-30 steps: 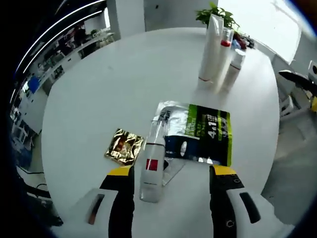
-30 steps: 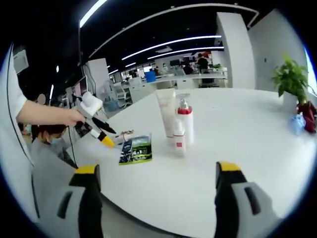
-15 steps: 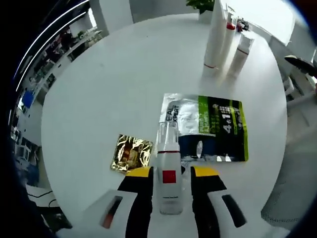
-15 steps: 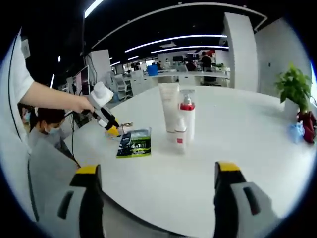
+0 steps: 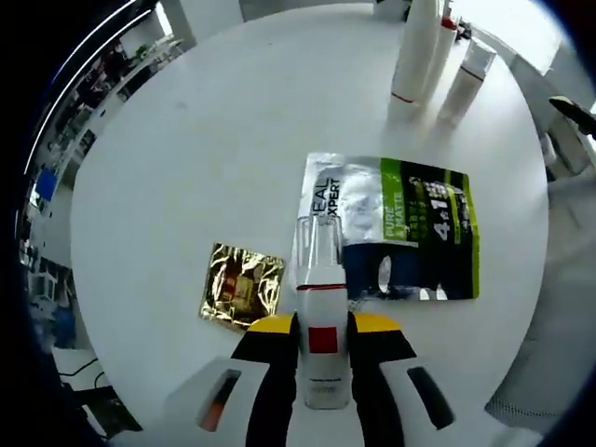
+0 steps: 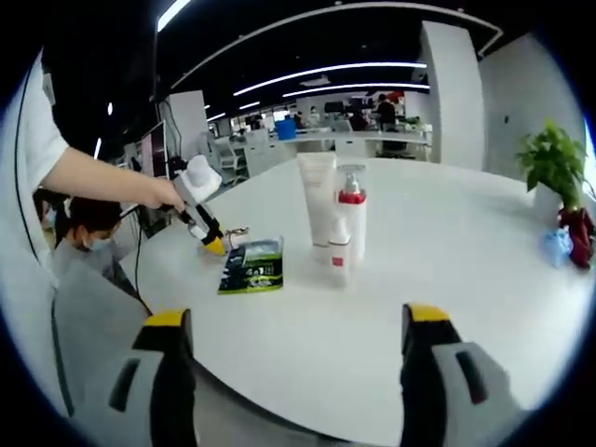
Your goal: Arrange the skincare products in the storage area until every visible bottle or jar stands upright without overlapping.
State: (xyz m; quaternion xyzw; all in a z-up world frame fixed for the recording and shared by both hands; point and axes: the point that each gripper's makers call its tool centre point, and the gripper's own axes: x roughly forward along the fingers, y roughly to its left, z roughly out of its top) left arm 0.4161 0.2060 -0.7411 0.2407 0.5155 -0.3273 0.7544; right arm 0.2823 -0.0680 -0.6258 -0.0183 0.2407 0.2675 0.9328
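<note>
Three containers are already stood upright at the far side of the table (image 5: 186,140): a tall tube (image 6: 318,198), a pump bottle (image 6: 352,217) and a small bottle (image 6: 338,259). One clear-capped spray bottle (image 5: 321,317) with a red square label is left lying near the table's edge, partly over a green sachet (image 5: 400,237), beside a gold packet (image 5: 240,284). It is clamped between the left gripper (image 5: 322,328) jaws; the right gripper (image 6: 291,326) jaws are held wide apart, empty.

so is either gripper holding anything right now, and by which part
The left gripper is shut on the lying white bottle, its jaws clamped on the lower body beside the red square label. The right gripper is open and holds nothing.
</note>
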